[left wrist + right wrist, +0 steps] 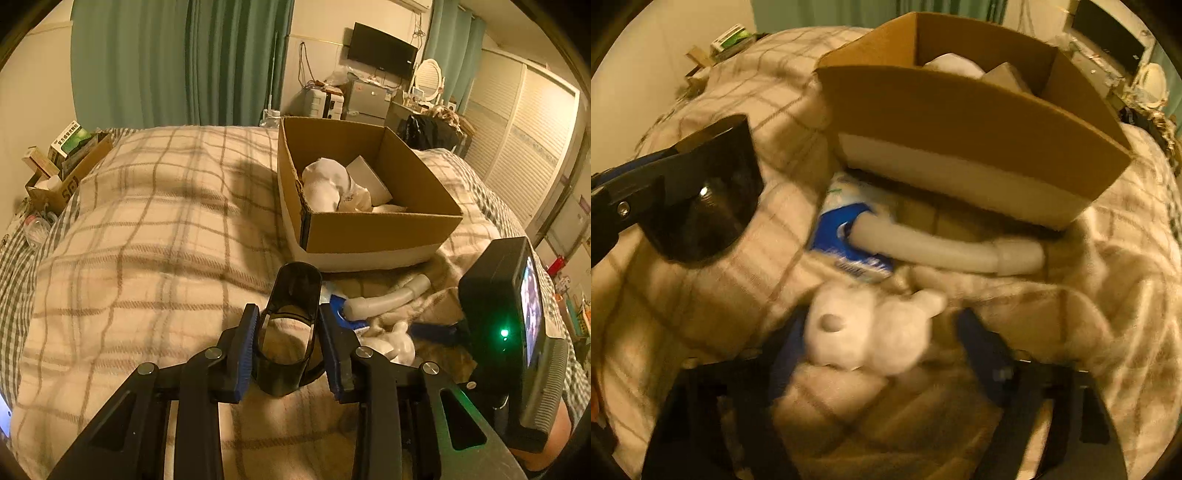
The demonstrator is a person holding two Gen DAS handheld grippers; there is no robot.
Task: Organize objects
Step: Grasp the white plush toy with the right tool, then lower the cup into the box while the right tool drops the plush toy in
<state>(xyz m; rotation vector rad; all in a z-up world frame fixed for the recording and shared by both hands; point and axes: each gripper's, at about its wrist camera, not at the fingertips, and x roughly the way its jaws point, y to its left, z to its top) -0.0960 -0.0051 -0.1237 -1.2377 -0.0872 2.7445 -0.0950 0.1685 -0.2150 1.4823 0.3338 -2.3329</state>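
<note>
- Between our two blue pads, our left gripper holds a dark see-through scoop. The pads press on its two sides, so the jaws sit narrow around it.
- The scoop's long side points straight away from us, toward the cardboard box. Its open mouth points that way too.
- The box sits on the checked blanket, ahead of the scoop and a bit to the right. White soft things already lie inside it.
- We think the scoop goes into the box next. For that we must lift it over the near wall, then move it forward and right.
- Our right gripper has its jaws wide apart. A white plush toy lies between them, nearer the left finger. The picture is blurry, so we cannot tell if a finger touches it yet.
- The toy lies on the blanket just in front of the box's near wall.
- Past the toy lies a grey bent tube. It runs left to right along the box's near wall. One end rests on a blue and white pack.
- The right gripper is nearer to the toy, the tube and the pack. The left one is busy with the scoop.
</note>
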